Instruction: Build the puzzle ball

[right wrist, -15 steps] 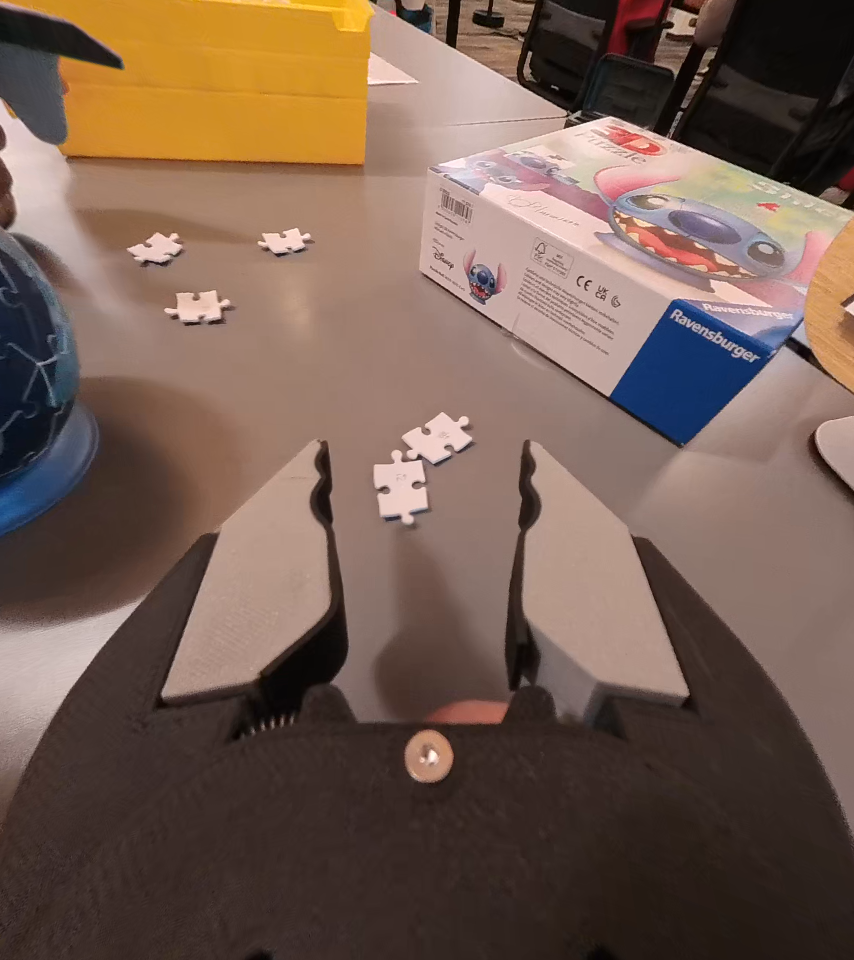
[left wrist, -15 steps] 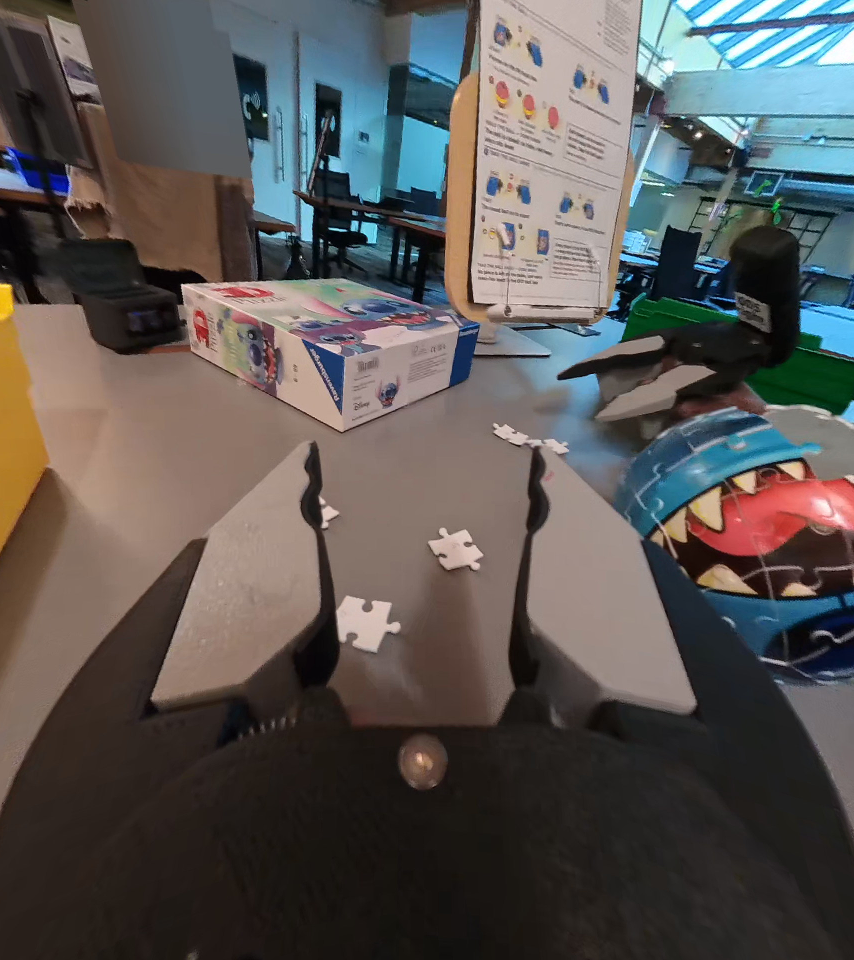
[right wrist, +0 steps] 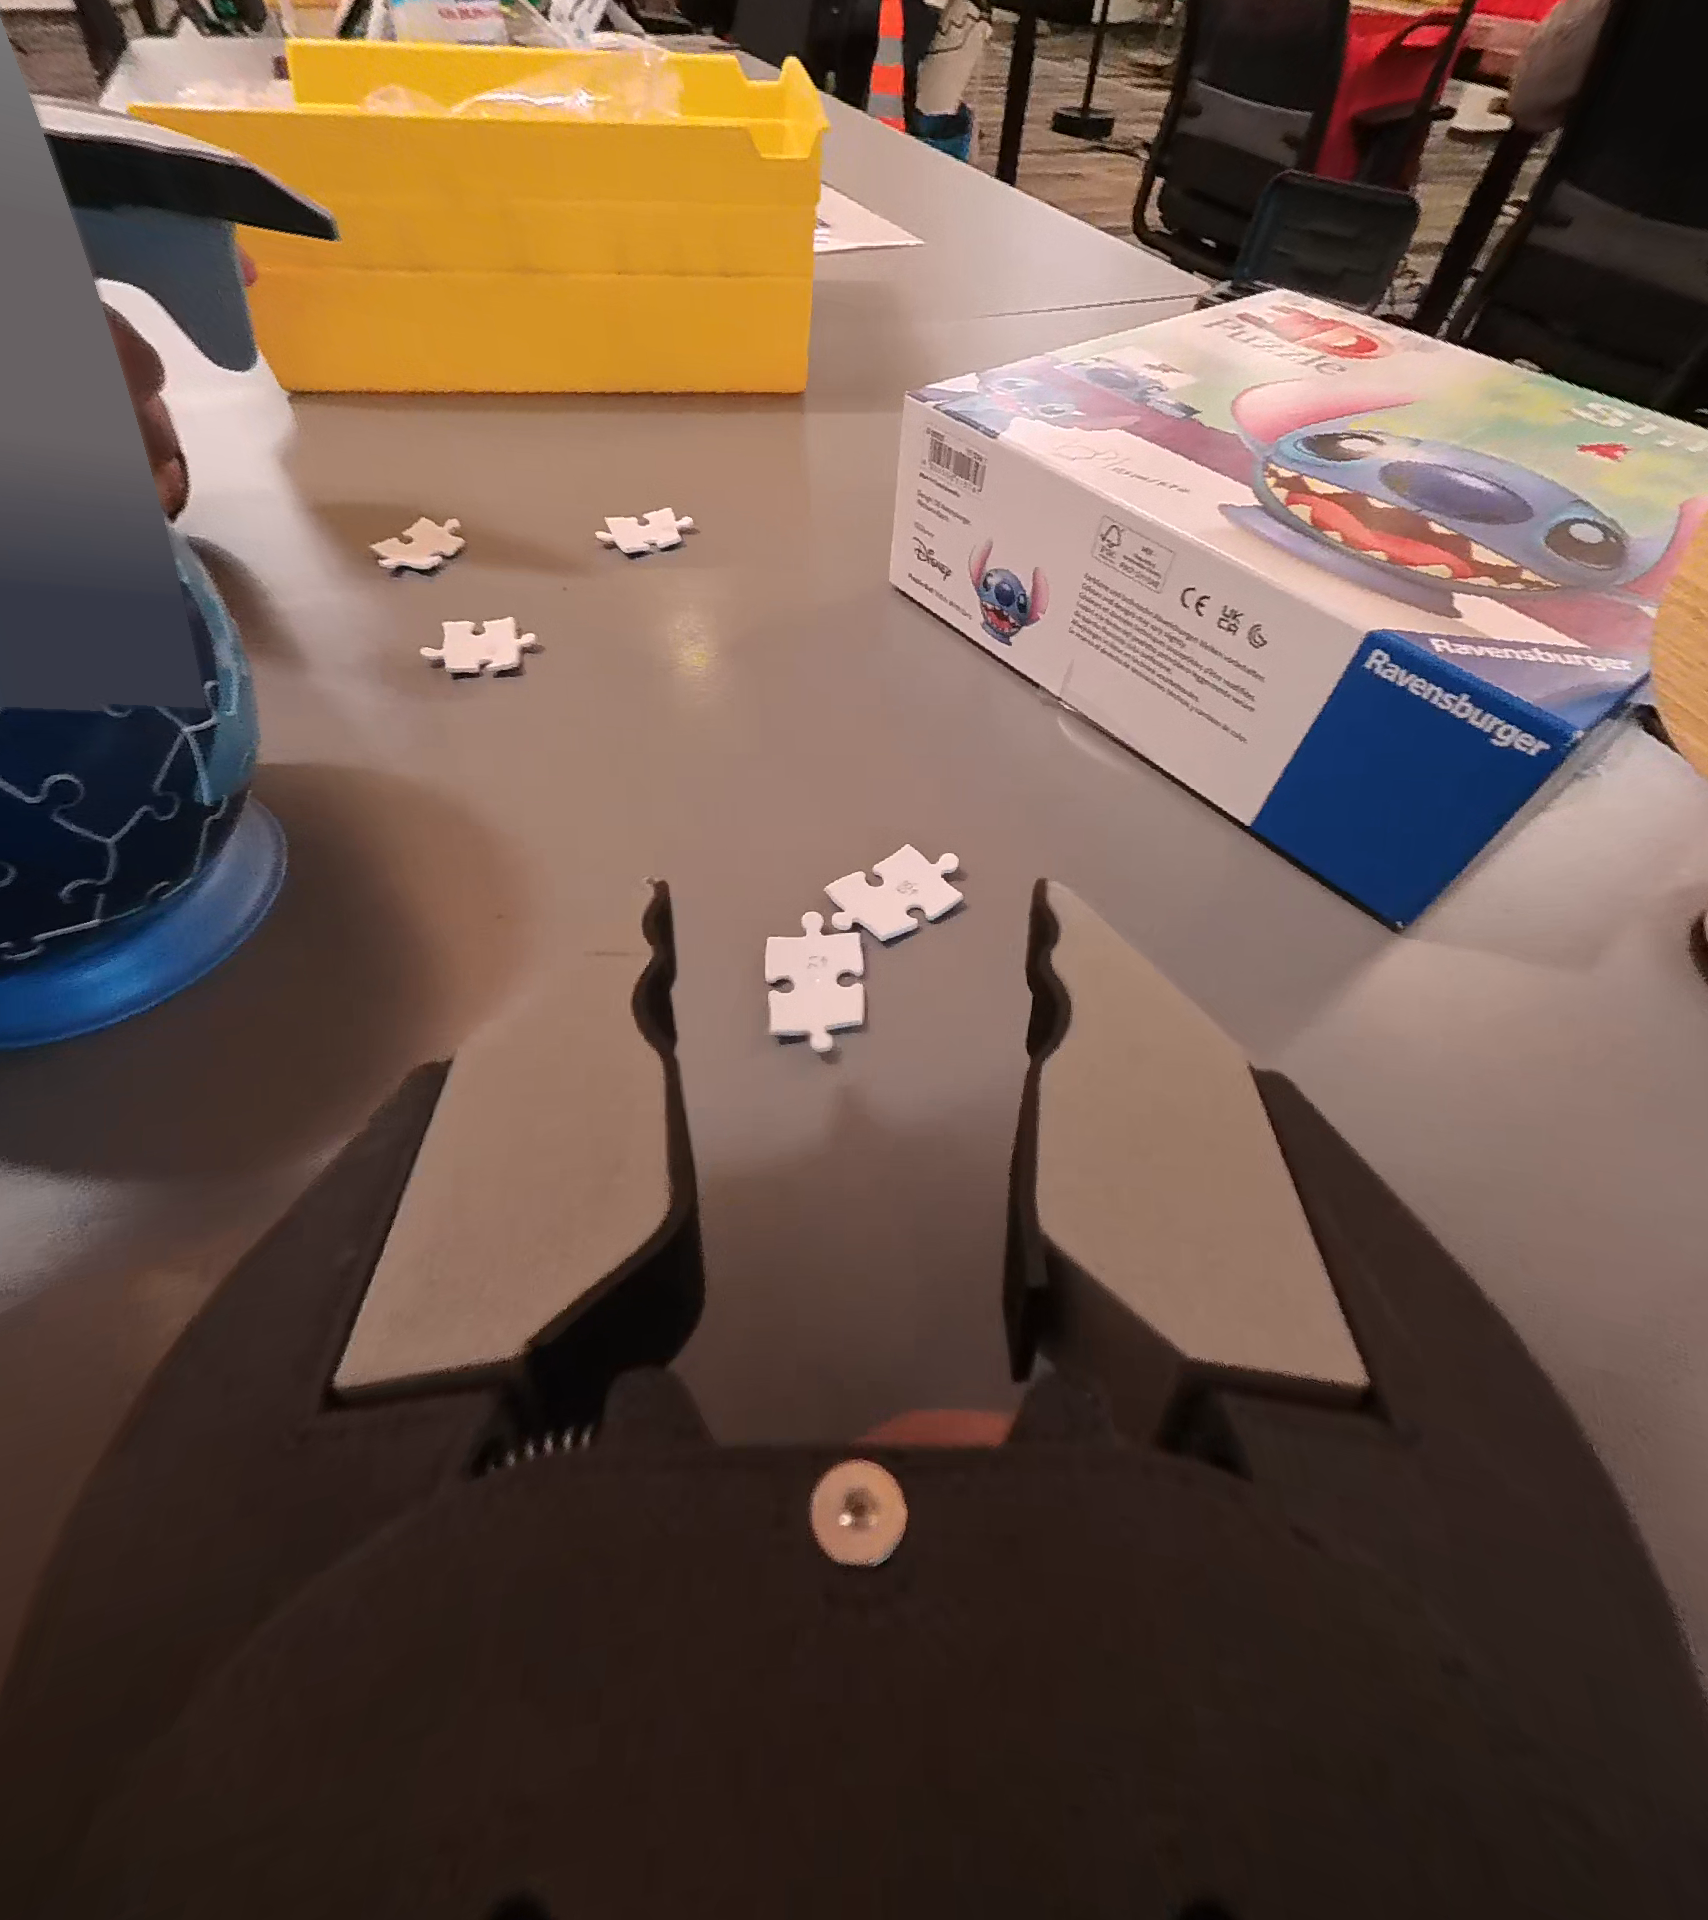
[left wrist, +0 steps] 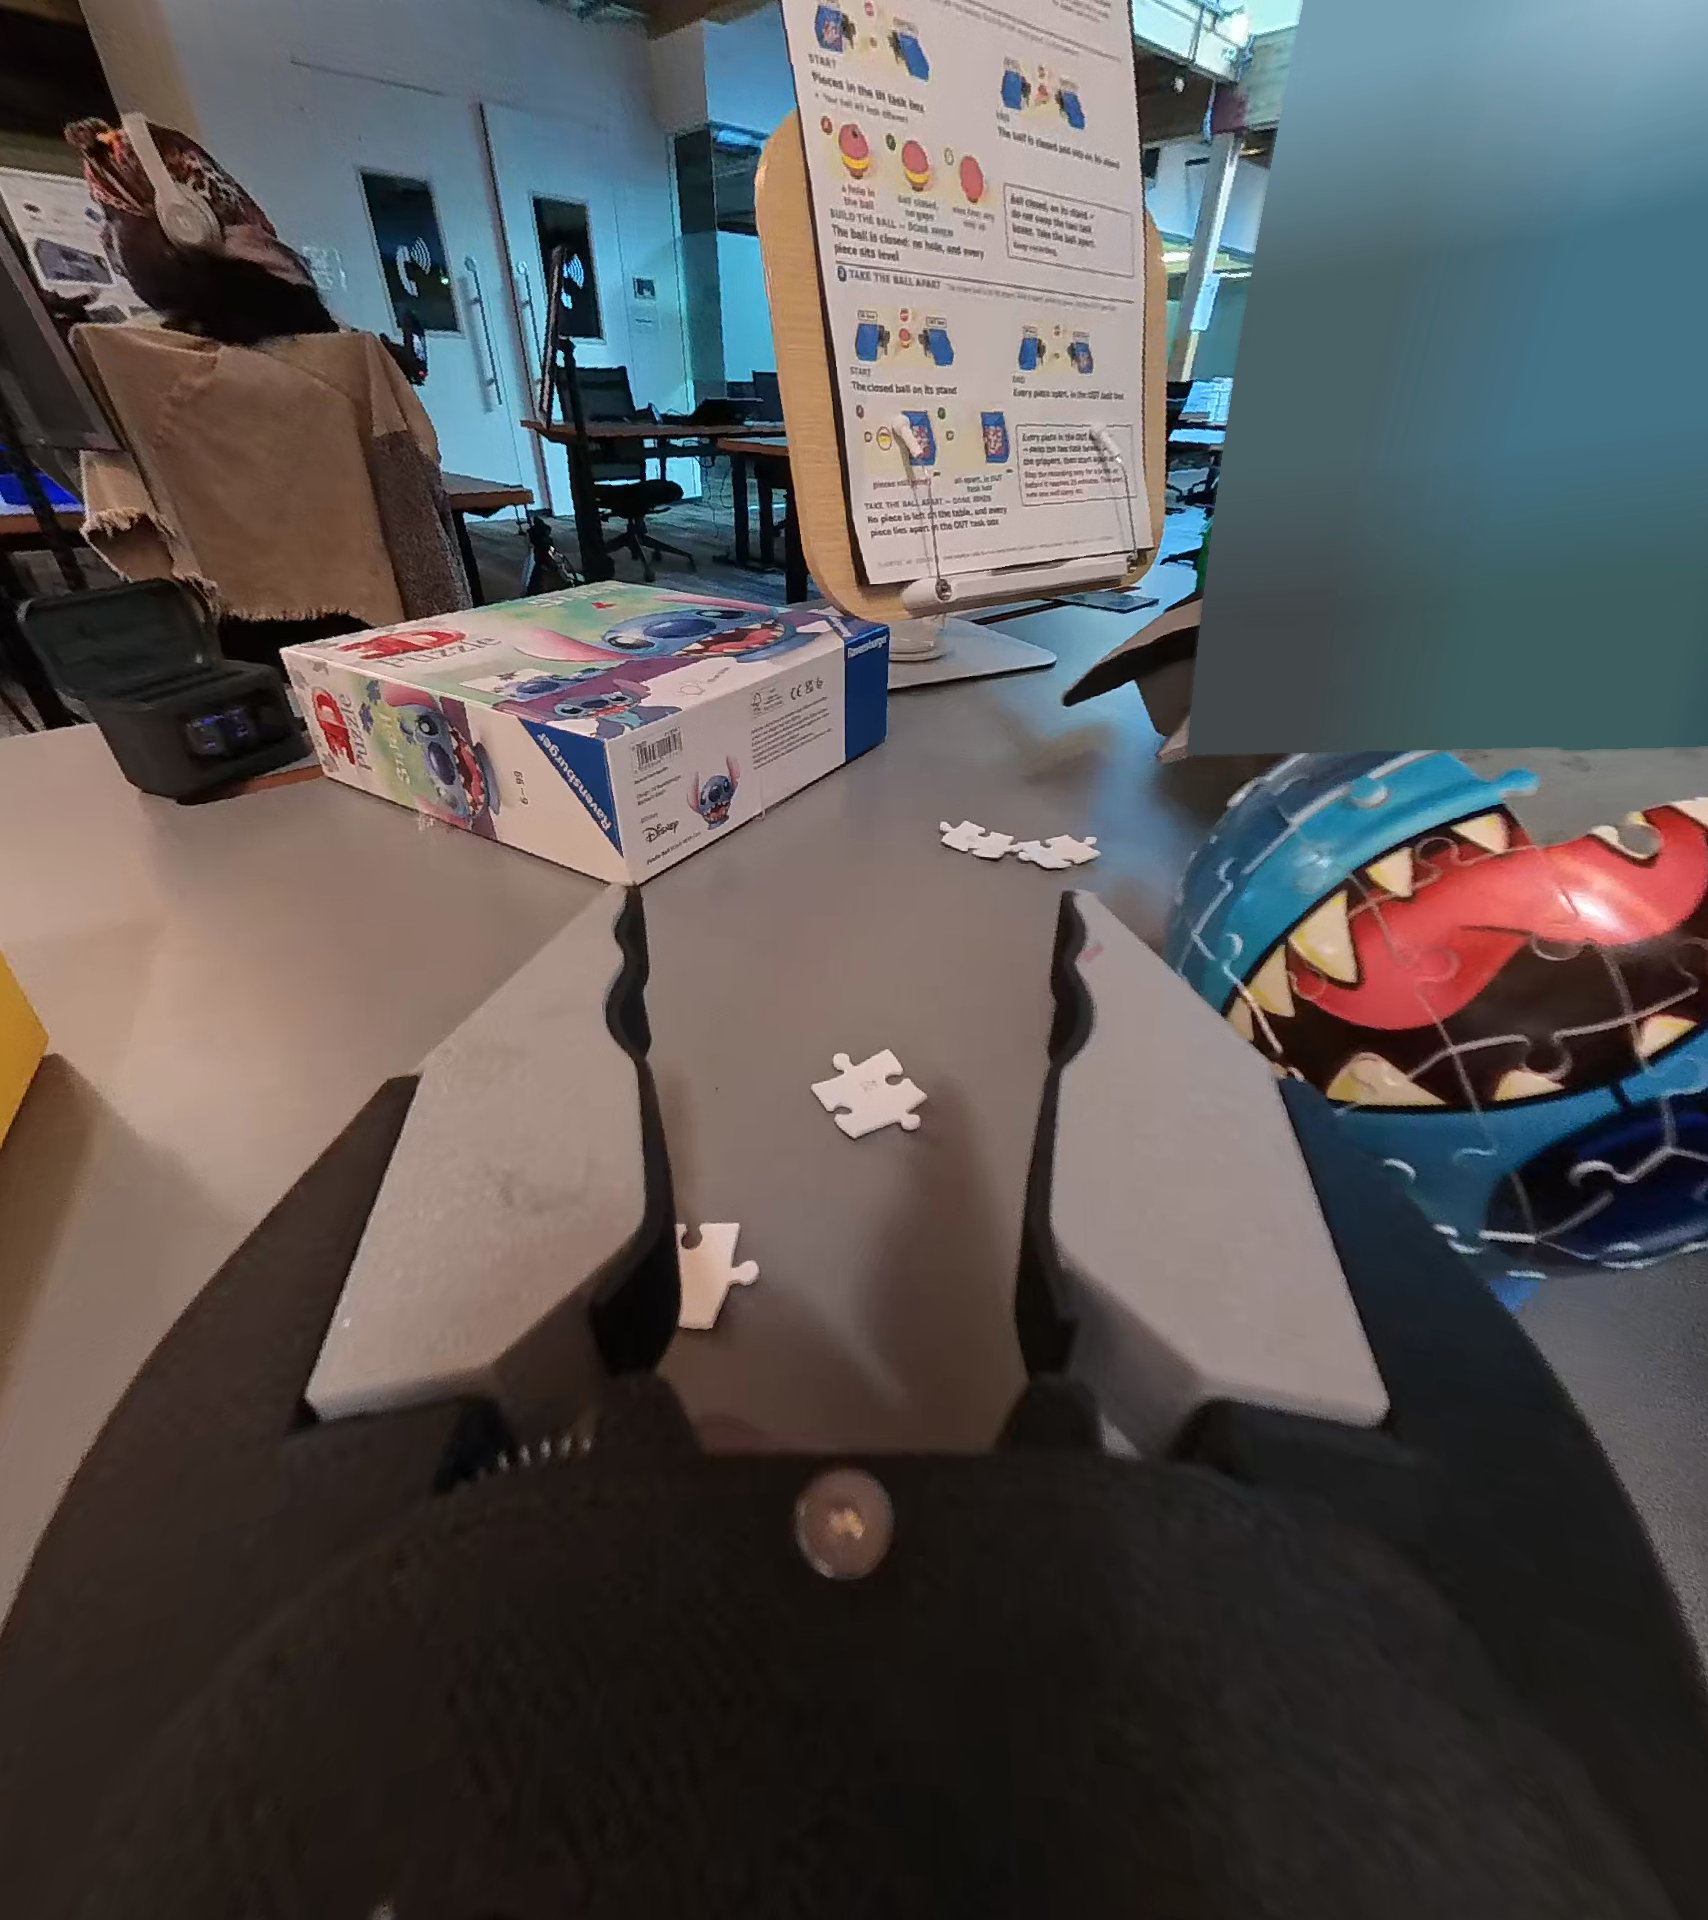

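Grey table carries the puzzle ball on its blue stand, at 3 o'clock of the left gripper. Left gripper: jaws spread, empty, white puzzle piece between them. Right gripper: jaws spread, empty, two joined pieces ahead. Puzzle box at 1 o'clock, yellow bin at 11.

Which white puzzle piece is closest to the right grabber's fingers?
The loose piece lying between the right gripper fingertips. Its neighbour sits just past the tips, and the other three pieces lie much farther off, toward the yellow bin.
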The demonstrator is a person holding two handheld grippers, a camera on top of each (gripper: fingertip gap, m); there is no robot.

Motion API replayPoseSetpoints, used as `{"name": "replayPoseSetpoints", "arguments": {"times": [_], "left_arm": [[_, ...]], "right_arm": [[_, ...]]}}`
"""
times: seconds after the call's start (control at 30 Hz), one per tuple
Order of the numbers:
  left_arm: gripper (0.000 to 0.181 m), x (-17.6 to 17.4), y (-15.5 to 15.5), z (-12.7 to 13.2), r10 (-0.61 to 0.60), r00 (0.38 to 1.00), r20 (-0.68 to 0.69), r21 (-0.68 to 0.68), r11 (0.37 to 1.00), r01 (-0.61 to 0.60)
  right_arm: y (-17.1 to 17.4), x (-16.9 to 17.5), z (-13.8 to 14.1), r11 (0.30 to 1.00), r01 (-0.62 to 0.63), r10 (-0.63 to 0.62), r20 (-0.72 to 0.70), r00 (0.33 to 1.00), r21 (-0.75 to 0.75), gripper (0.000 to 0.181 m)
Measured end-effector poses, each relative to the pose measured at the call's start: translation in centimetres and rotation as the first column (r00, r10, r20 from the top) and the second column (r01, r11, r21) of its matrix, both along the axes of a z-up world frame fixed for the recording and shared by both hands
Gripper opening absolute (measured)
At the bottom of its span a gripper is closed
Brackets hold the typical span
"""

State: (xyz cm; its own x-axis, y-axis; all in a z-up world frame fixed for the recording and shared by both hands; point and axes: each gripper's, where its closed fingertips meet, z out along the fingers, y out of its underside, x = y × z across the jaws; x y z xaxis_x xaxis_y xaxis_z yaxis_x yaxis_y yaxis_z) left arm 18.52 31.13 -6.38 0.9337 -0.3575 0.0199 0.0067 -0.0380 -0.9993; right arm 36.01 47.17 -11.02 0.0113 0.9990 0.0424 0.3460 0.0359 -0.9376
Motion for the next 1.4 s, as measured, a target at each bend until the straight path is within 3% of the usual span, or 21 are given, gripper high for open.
{"name": "replayPoseSetpoints", "arguments": {"times": [0.23, 0.67, 0.77, 0.83, 0.9, 1.03, 1.17, 1.4], "left_arm": [[0.075, 0.4, -0.3, 0.3, -0.014, 1.000, -0.006, 0.026, 1.000, 0.014], [0.074, 0.3, -1.6, 1.3, 0.012, 1.000, -0.002, 0.112, 0.994, -0.012], [0.076, 1.6, -2.3, 1.4, -0.070, 0.997, -0.016, 0.123, 0.990, 0.071], [0.074, 4.1, -3.8, 1.4, -0.240, 0.971, -0.027, 0.131, 0.962, 0.241], [0.073, 5.3, -5.1, 1.2, -0.347, 0.937, -0.039, 0.113, 0.930, 0.349], [0.086, 5.8, -6.3, -0.9, -0.424, 0.899, -0.107, -0.037, 0.905, 0.423], [0.094, 8.0, -7.6, -2.3, -0.513, 0.846, -0.143, -0.130, 0.857, 0.498], [0.103, 9.6, -4.9, -5.0, -0.415, 0.831, -0.370, -0.220, 0.909, 0.355]], "right_arm": [[-2.3, 0.4, 0.3, 0.992, -0.112, 0.114, -0.016, 0.993, 0.062, 0.065], [-2.9, 0.9, 0.3, 0.993, -0.112, 0.113, -0.018, 0.993, 0.034, 0.068], [-3.7, 1.2, 0.6, 0.987, -0.155, 0.156, -0.032, 0.987, 0.046, 0.068], [-4.8, 1.4, 0.5, 0.975, -0.216, 0.218, -0.027, 0.976, 0.046, 0.069], [-6.4, 1.8, 0.2, 0.953, -0.301, 0.301, -0.004, 0.954, 0.031, 0.070], [-10.5, 2.7, 0.2, 0.886, -0.463, 0.463, 0.002, 0.886, -0.015, 0.072], [-14.3, 2.5, 0.7, 0.807, -0.580, 0.580, -0.032, 0.814, -0.112, 0.090], [-17.7, 0.0, 0.8, 0.811, -0.585, 0.585, -0.033, 0.811, -0.014, 0.103]]}}
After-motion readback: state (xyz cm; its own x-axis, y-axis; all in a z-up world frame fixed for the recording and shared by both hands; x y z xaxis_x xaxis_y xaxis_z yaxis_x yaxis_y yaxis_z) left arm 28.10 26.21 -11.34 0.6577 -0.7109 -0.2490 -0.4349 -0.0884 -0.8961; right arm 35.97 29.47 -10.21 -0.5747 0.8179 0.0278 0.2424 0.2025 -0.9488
